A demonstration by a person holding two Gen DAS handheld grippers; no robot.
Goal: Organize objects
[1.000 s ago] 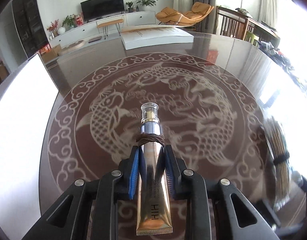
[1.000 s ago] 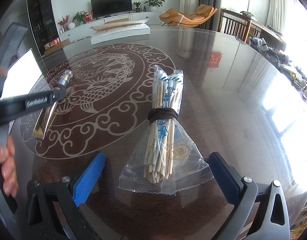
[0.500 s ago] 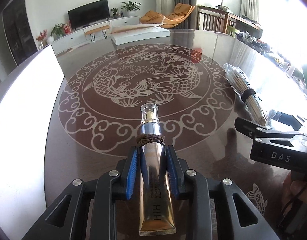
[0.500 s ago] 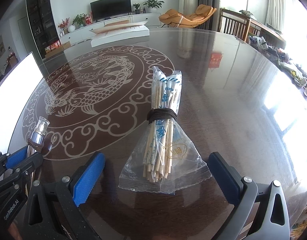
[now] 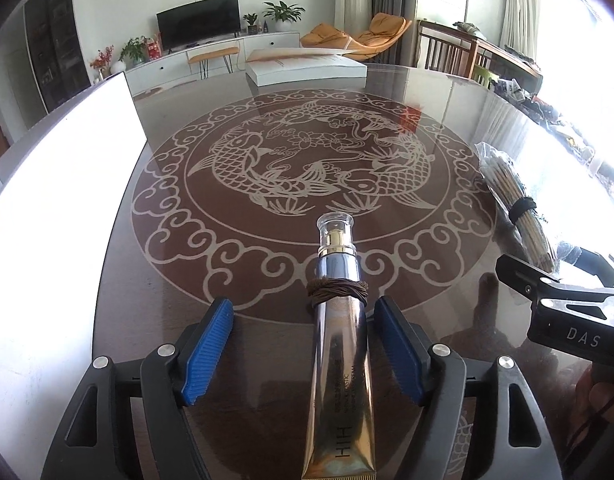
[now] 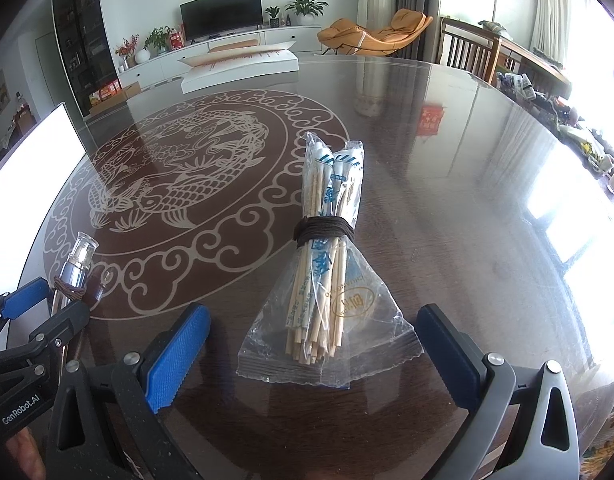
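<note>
Lying on the dark glossy round surface (image 5: pixel 155 280) w/ a pale fish-and-cloud pattern: gold-and-silver cosmetic tube (image 5: pixel 341 368) w/ clear cap, brown cord wound around its neck. Tube sits lengthwise between the blue pads of the left tool (image 5: pixel 303 350), cap pointing away from the camera. Left tool jaws have just been opening; they now stand wide, pads clear of the tube on both sides, though the right pad is close to the tube wall. Tube is not gripped.

Right tool (image 6: pixel 311 354): jaws wide apart, nothing pressed between pads. Between them, resting on the surface, is a bundle of pale wooden sticks in a clear plastic bag (image 6: pixel 323 280), tied at mid-length w/ a dark brown cord. Bag's flat sealed end faces the camera; stick tips w/ blue-and-white wrappers point away. Neither pad touches the bag.

Relative layout, right wrist view: left tool and tube at far left edge, well apart from the stick bundle. Left wrist view: stick bundle at right edge, right tool body just below it.

Other items: white flat box (image 6: pixel 239 66) at far rim of surface; bright white panel (image 5: pixel 55 184) along the left side. A person's fingers show at the frame edges.
</note>
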